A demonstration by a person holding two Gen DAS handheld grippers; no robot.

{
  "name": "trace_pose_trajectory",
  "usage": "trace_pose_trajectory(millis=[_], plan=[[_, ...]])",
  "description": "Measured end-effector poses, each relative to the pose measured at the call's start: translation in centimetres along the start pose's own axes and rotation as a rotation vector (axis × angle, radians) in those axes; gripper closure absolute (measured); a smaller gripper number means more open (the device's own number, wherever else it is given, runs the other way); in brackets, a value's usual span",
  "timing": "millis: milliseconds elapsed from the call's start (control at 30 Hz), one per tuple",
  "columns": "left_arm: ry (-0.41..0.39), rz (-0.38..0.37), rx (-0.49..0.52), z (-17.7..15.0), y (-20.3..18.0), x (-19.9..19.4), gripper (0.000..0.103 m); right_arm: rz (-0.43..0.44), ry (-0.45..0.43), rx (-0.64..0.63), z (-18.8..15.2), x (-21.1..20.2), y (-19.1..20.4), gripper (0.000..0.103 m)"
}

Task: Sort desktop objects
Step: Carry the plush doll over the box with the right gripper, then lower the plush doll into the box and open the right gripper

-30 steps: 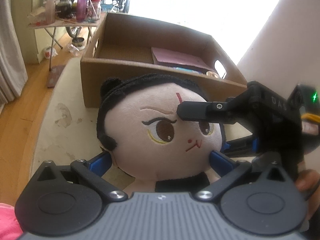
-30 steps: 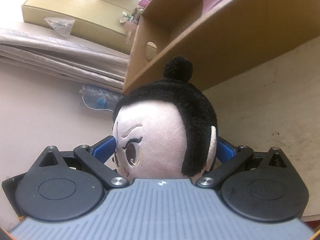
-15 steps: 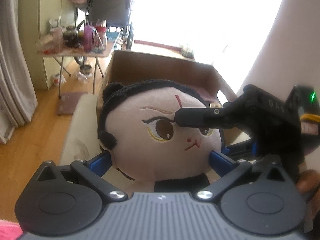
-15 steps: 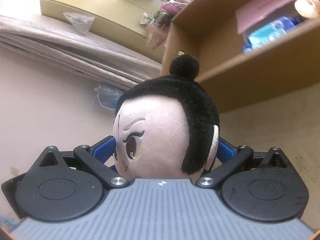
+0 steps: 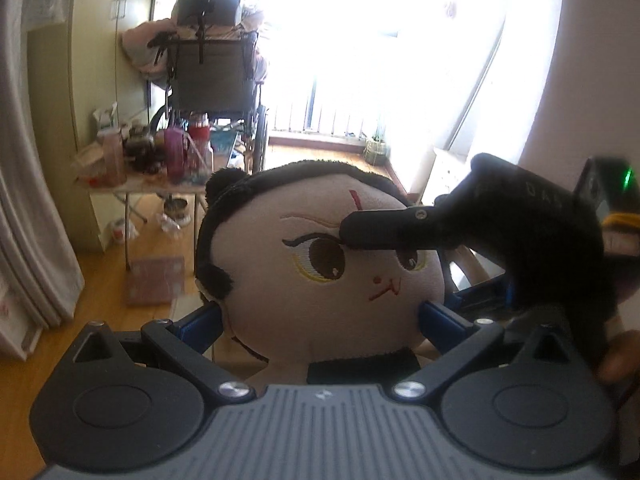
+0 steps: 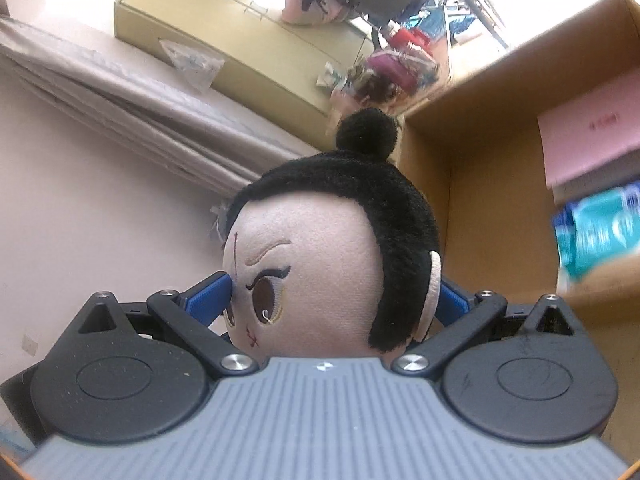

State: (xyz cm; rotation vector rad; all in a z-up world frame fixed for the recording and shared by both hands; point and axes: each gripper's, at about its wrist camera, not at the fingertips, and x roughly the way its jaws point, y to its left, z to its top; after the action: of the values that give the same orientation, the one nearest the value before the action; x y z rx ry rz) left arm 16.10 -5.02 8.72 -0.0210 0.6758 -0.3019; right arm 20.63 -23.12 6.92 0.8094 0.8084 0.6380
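A plush doll [image 5: 320, 264] with a pale face, black hair and a top bun is held in the air by both grippers. My left gripper [image 5: 320, 316] is shut on its cheeks from the front. My right gripper [image 6: 336, 300] is shut on the head [image 6: 332, 264] from the side, one blue pad by the eye, the other behind the ear. In the left wrist view one right finger [image 5: 384, 230] lies across the doll's forehead. The cardboard box [image 6: 500, 184] lies to the right, beyond the doll.
The box holds a pink book [image 6: 592, 132] and a teal packet [image 6: 600, 232]. In the left wrist view a cluttered folding table [image 5: 152, 172] and a wheelchair [image 5: 212, 64] stand far back on the wooden floor. A pale wall [image 6: 80, 216] is at the left.
Both grippers have lifted the doll upward. The box has dropped out of the left wrist view, and the right wrist view now looks into the box.
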Motion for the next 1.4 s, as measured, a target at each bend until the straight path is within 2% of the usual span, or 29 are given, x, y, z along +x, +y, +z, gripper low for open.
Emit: trace_pose_trajectory(millis=[200,333,500,700,867,1067,1233,1400], plan=[[-0.036,-0.004,0.016,4.4,0.6,4.2,0.000,-0.013,-0.041,-0.002,5.6,2.2,-0.1,0.000],[-0.061,-0.005,0.045,6.7,0.5,8.3,0.000,-0.006,-0.077,0.034,9.4,3.8,-2.0,0.000],[0.012,-0.002,0.034,7.3,1.2,14.5,0.000,-0.046,-0.069,0.090,12.8,7.1,-6.1,0.000],[0.128,0.007,0.037,4.8,2.8,19.5,0.000,-0.101,0.003,0.169,13.1,11.6,-12.1,0.000],[0.184,-0.028,0.053,2.8,3.2,20.5,0.000,-0.152,0.121,0.215,11.7,15.0,-14.9,0.001],[0.239,-0.035,0.024,1.1,3.8,20.1,0.000,-0.218,0.170,0.174,10.1,15.3,-13.7,0.001],[0.235,-0.047,-0.001,0.5,4.5,18.2,0.000,-0.237,0.117,0.137,9.2,12.0,-11.1,0.001],[0.213,-0.057,-0.043,0.3,4.9,16.2,0.000,-0.274,-0.011,0.032,9.7,8.8,-8.3,0.002]])
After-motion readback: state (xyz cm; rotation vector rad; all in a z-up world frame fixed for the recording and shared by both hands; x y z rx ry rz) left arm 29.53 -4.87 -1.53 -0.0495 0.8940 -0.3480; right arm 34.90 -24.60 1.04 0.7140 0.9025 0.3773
